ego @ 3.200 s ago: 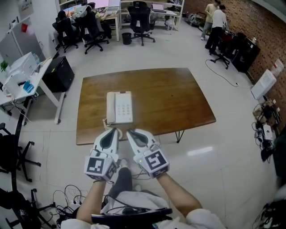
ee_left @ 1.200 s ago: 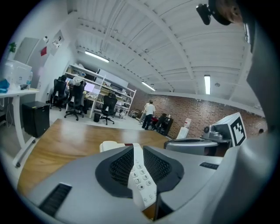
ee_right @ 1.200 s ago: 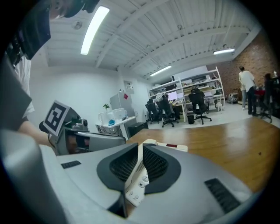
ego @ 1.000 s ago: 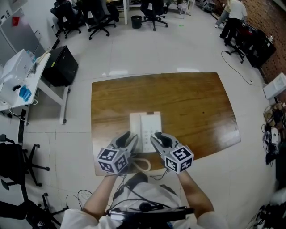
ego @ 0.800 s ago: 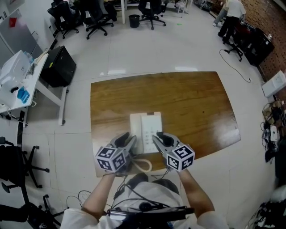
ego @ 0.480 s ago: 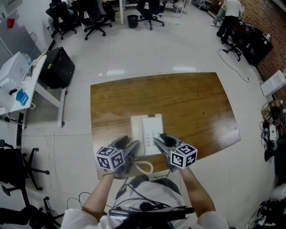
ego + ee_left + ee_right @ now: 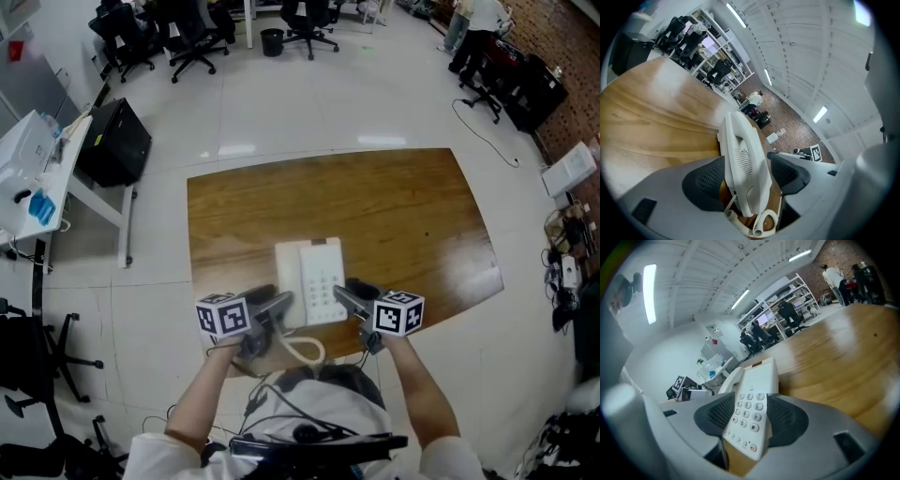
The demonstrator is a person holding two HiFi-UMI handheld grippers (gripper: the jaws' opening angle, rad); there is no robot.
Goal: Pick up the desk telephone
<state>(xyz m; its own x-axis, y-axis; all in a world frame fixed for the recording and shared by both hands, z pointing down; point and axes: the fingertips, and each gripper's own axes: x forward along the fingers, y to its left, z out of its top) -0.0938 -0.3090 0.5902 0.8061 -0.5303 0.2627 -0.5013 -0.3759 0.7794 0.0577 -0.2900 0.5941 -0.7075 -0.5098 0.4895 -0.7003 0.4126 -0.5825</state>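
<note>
At the near edge of the wooden surface [image 7: 394,206], in the head view, the telephone [image 7: 311,281] lies flat with its coiled cord [image 7: 302,352] looping off the end closest to me. My left claw [image 7: 274,304] sits at the telephone's near left corner and my right claw [image 7: 351,294] at its near right corner, both low and angled in toward it. In the left gripper view, the left claw [image 7: 747,174] is released. Its jaws have just been opening, and the handset [image 7: 743,154] stands between the two dark pads, with a clear gap on the right-hand side and the other pad close by but not, as far as I can judge, pressing. The cord [image 7: 757,225] curls just below the handset. In the right gripper view, the right claw [image 7: 750,416] is likewise released, jaws just opened, and the keypad [image 7: 751,411] side of the telephone rises between its pads without being squeezed. I read this as the end of the approach: both claws are placed around the telephone's near end and nothing is gripped yet. The next move calls for pushing each claw a little further along the body, clenching both evenly, then lifting level so the handset does not slide off its cradle and the cord does not snag.
</note>
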